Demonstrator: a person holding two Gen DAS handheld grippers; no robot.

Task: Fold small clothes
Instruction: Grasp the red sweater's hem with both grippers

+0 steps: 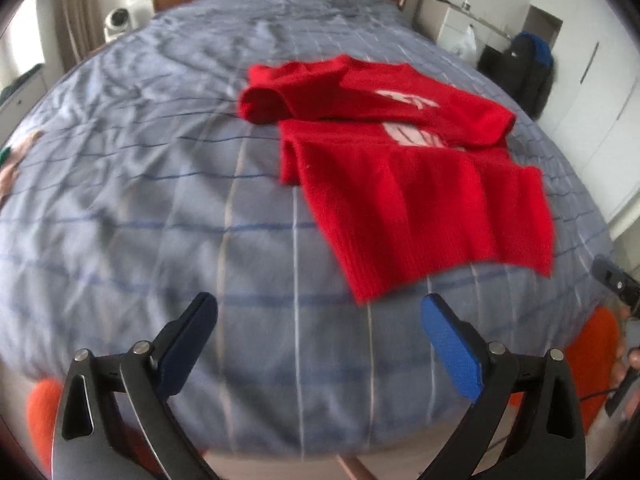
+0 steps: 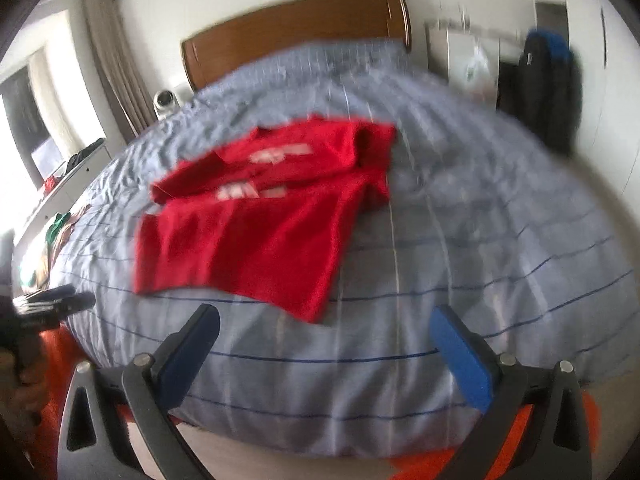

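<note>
A small red knitted sweater (image 1: pixel 400 160) with a white print lies on the blue checked bed cover (image 1: pixel 160 200), its sleeves folded across the chest. It also shows in the right wrist view (image 2: pixel 260 216). My left gripper (image 1: pixel 320 312) is open and empty, hovering above the cover near the front edge, just short of the sweater's hem. My right gripper (image 2: pixel 328 320) is open and empty, also close in front of the hem. The right gripper's body shows at the right edge of the left wrist view (image 1: pixel 616 284), and the left gripper's body at the left edge of the right wrist view (image 2: pixel 48 304).
A wooden headboard (image 2: pixel 296 28) stands at the far end. A white round device (image 2: pixel 165 102) sits at the back left. A dark bag (image 2: pixel 548 80) and white cabinets (image 1: pixel 592 92) stand at the right. More clothes (image 2: pixel 60 224) lie at the bed's left edge. Orange fabric (image 1: pixel 592 360) shows below.
</note>
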